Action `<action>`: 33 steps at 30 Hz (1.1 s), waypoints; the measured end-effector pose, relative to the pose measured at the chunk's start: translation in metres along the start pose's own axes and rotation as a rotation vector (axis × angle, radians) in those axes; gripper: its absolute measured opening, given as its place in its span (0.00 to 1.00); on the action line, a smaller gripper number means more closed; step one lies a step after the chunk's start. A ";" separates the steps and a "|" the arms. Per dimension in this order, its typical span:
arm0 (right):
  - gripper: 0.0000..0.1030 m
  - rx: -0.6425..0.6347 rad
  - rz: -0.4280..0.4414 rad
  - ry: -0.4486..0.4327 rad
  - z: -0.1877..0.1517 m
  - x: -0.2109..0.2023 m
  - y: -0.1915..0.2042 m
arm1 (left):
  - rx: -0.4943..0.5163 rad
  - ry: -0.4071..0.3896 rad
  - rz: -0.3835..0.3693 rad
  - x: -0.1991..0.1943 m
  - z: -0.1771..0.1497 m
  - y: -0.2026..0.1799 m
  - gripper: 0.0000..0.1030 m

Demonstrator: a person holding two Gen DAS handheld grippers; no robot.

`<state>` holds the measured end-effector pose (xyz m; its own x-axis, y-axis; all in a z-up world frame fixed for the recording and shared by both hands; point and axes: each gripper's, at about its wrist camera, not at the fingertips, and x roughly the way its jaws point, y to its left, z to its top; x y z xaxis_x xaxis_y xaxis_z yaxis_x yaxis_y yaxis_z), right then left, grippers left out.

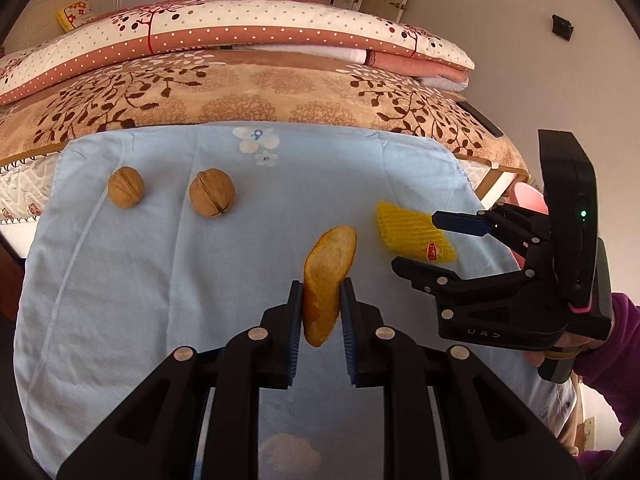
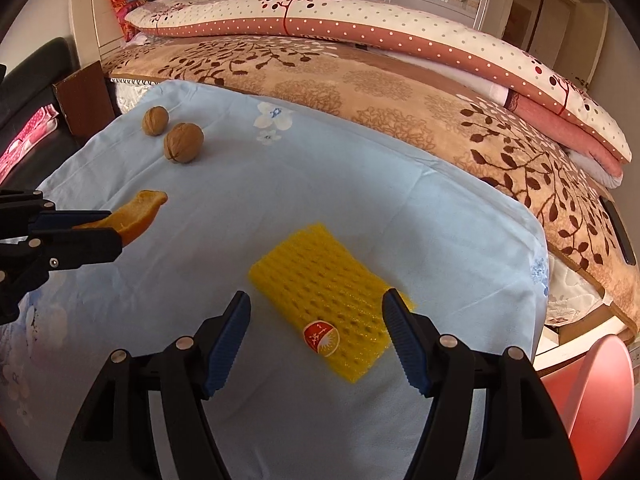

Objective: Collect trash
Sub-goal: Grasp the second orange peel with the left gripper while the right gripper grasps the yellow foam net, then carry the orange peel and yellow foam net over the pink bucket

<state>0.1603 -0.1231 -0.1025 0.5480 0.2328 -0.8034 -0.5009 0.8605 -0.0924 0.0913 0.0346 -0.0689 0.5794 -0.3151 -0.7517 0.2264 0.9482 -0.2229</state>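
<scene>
My left gripper [image 1: 321, 286] is shut on an orange peel [image 1: 329, 276] and holds it above the light blue cloth [image 1: 160, 280]; the peel also shows in the right wrist view [image 2: 134, 216], with the left gripper [image 2: 108, 226] at the left edge. My right gripper [image 2: 316, 300] is open, its jaws on either side of a yellow foam fruit net [image 2: 324, 300] with a red sticker, lying on the cloth. In the left wrist view the right gripper [image 1: 414, 240] is open over the net [image 1: 412, 232]. Two walnuts [image 1: 126, 187] [image 1: 212, 193] lie on the cloth at the far left.
A bed with a brown leaf-pattern blanket [image 1: 240, 92] and a folded dotted quilt [image 1: 240, 28] runs behind the cloth. A pink bin [image 2: 592, 392] stands at the lower right beyond the cloth's edge. A dark phone [image 2: 618, 224] lies on the blanket at right.
</scene>
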 end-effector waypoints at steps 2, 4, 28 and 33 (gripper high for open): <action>0.60 0.002 -0.011 -0.007 -0.002 0.001 -0.003 | -0.004 0.002 -0.002 0.001 -0.001 0.001 0.18; 0.49 0.013 -0.020 -0.012 -0.002 0.001 -0.007 | -0.008 0.005 -0.003 0.002 -0.002 0.002 0.18; 0.10 0.342 0.124 -0.107 -0.032 -0.081 -0.026 | 0.027 -0.050 -0.013 -0.015 0.002 -0.035 0.18; 0.11 0.361 0.143 -0.120 -0.045 -0.098 -0.020 | 0.030 -0.061 -0.017 -0.020 0.002 -0.046 0.18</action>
<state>0.0868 -0.1832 -0.0484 0.5750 0.3949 -0.7165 -0.3221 0.9143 0.2454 0.0709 -0.0026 -0.0425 0.6217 -0.3337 -0.7086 0.2594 0.9414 -0.2157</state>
